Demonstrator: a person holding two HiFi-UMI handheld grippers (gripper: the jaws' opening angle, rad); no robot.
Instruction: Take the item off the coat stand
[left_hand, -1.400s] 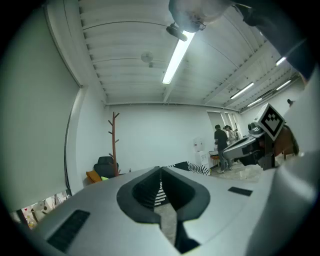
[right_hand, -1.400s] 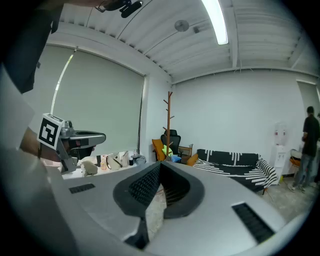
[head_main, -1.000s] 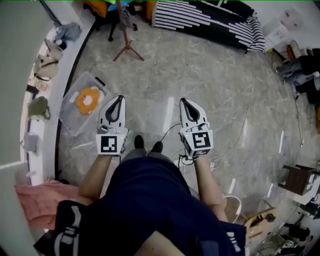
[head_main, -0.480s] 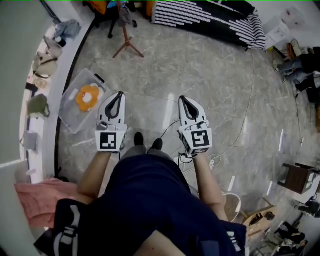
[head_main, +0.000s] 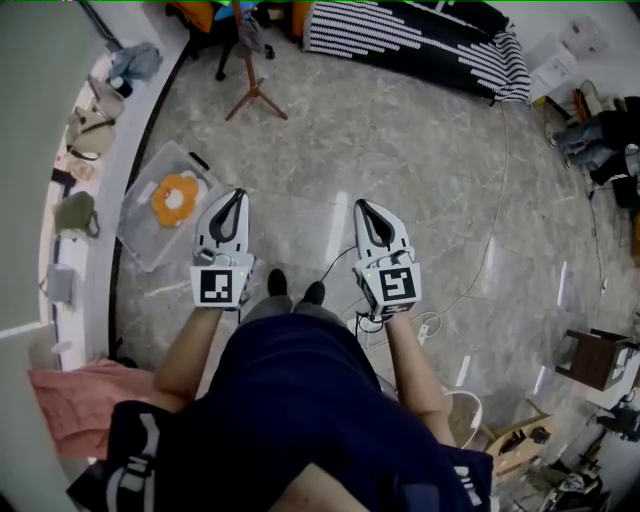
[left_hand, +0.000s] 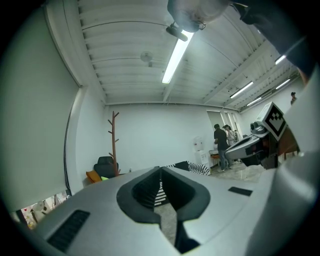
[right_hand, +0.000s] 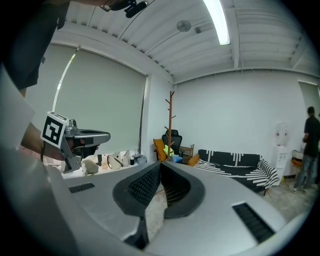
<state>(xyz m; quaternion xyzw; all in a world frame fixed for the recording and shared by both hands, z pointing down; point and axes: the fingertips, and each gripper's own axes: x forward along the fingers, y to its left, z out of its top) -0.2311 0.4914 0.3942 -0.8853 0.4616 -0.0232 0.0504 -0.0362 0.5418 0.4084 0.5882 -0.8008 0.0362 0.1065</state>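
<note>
A bare-looking wooden coat stand (left_hand: 114, 142) rises by the far wall, also in the right gripper view as the coat stand (right_hand: 170, 120). From the head view its tripod foot (head_main: 255, 97) shows at the top, with a small grey thing (head_main: 251, 36) above it that I cannot make out. My left gripper (head_main: 236, 196) and right gripper (head_main: 361, 205) are held side by side at waist height, far short of the stand. In their own views the left gripper (left_hand: 160, 172) and right gripper (right_hand: 160, 167) are shut with nothing between the jaws.
A clear plastic bin (head_main: 140, 232) with an orange item lies on the floor at left. Bags line the window ledge (head_main: 80, 130). A striped sofa (head_main: 420, 40) stands beyond, cables (head_main: 480, 270) trail across the floor, and people (left_hand: 221, 147) stand far right.
</note>
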